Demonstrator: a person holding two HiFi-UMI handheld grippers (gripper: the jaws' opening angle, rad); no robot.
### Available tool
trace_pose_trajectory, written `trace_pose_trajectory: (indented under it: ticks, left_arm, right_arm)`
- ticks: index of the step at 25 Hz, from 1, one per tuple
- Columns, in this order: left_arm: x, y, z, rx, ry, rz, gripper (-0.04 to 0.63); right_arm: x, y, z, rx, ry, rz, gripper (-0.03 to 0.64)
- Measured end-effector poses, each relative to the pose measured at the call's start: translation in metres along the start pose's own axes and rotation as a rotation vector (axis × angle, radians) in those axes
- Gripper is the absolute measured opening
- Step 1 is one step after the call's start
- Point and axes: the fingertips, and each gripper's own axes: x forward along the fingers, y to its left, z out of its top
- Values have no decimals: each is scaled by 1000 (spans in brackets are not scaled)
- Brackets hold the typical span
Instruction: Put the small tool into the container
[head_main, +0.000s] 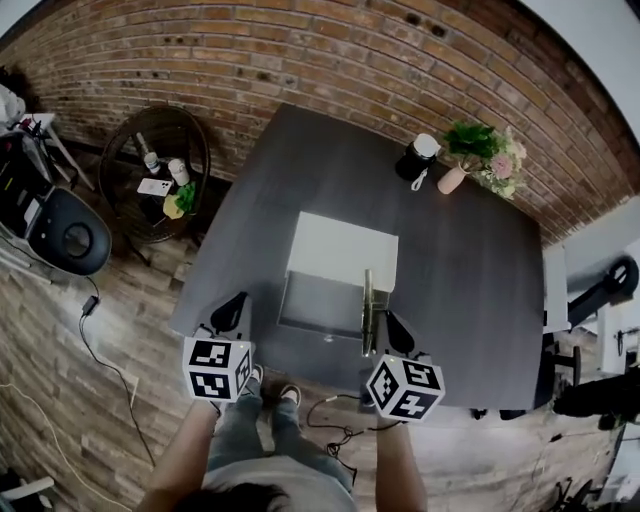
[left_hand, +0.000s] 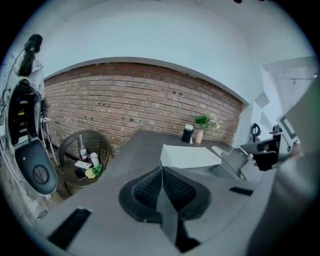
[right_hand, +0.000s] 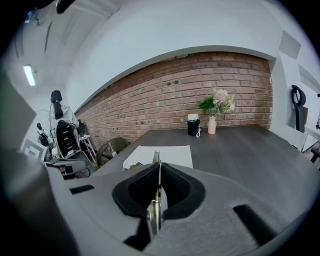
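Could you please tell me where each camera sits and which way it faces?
Head view: on the head, steeply down at table, container, left claw, right claw, forearms.
Left gripper view: on the left claw, towards the brick wall; shut, empty jaws.
Right gripper view: on the right claw, towards the wall; jaws clamp the small tool.
All share the container.
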Motion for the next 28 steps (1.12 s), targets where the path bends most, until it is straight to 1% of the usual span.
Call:
trace_pose_trajectory:
  ticks: [6, 9, 17, 20, 28]
  left_arm:
    - [-9, 17, -11, -35, -7, 52, 8]
    - [-12, 22, -14, -48, -11, 70, 8]
    - [-23, 31, -21, -60, -4, 103, 8]
    - [-27, 34, -24, -61, 0, 121, 8]
    - [-33, 46, -28, -67, 11, 157, 8]
  right_arm:
    - [13, 18, -5, -44, 27, 64, 10]
    - [17, 28, -7, -85, 41, 115, 11]
    - [26, 55, -7, -318, 81, 273, 9]
    - [29, 62, -10, -381, 96, 336, 9]
    - [38, 75, -20, -570, 127, 458, 10]
